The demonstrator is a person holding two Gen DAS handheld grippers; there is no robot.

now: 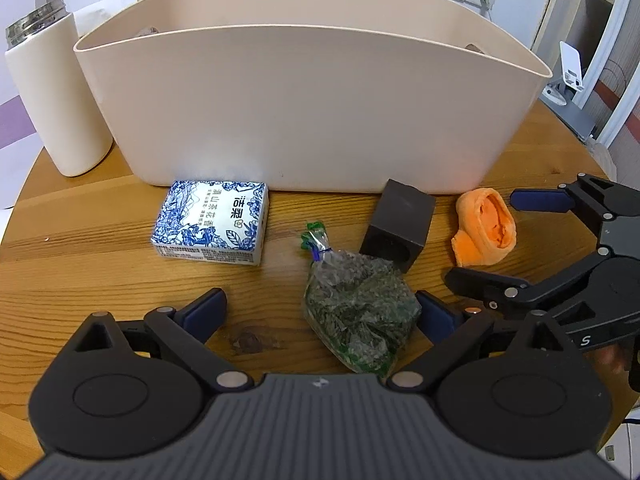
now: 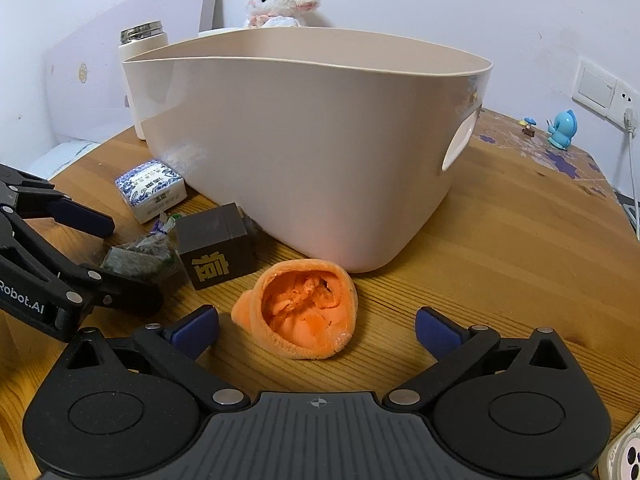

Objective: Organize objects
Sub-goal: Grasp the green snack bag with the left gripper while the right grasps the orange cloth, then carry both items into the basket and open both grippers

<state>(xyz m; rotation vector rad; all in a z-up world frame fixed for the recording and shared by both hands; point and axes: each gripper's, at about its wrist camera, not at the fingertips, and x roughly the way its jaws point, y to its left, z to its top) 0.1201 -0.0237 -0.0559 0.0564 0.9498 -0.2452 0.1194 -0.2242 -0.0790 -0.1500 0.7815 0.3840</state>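
Note:
A big beige plastic bin [image 1: 312,108] [image 2: 304,152] stands on the round wooden table. In front of it lie a blue-and-white box [image 1: 212,222] [image 2: 150,188], a clear bag of dark green dried leaves [image 1: 356,312] [image 2: 138,262], a dark brown cube [image 1: 398,224] [image 2: 218,246] and an orange cloth pouch [image 1: 486,226] [image 2: 306,314]. My left gripper [image 1: 324,312] is open, with the leaf bag between its fingers near the right one. My right gripper [image 2: 316,328] is open around the orange pouch without touching it; it also shows in the left wrist view [image 1: 492,240].
A white thermos [image 1: 56,100] [image 2: 140,64] stands left of the bin. A plush lamb [image 2: 280,0] sits behind it. A blue figurine [image 2: 562,130] stands on a patterned mat at the far right. A wall socket [image 2: 608,92] with a cable is behind.

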